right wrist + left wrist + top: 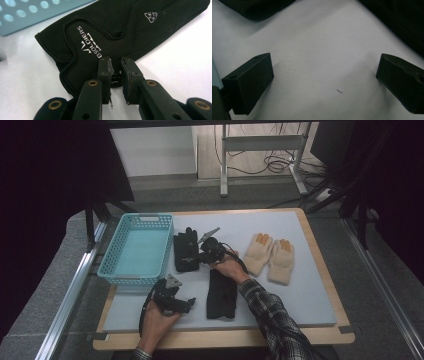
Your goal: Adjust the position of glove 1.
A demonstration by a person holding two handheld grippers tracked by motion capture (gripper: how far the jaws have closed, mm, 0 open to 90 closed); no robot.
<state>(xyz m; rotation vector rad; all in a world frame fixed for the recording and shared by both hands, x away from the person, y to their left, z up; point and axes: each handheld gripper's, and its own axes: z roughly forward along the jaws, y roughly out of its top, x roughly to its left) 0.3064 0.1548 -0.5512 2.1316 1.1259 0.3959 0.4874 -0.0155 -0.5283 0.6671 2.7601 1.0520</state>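
Right tool pinching the black glove beside the basket
Jaws are nearly closing on the cuff edge — bite deeper before lifting basketward; left tool is idling, jaws apart, over the worktop.

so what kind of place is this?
Likely a lab data-collection bench, not a home: aluminium rails flank the table, black curtains hang around it, cables lie on the floor, and the person holds a right gripper.

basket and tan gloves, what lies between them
In the high view, the black glove with the right gripper at its edge lies between the basket and the tan gloves.
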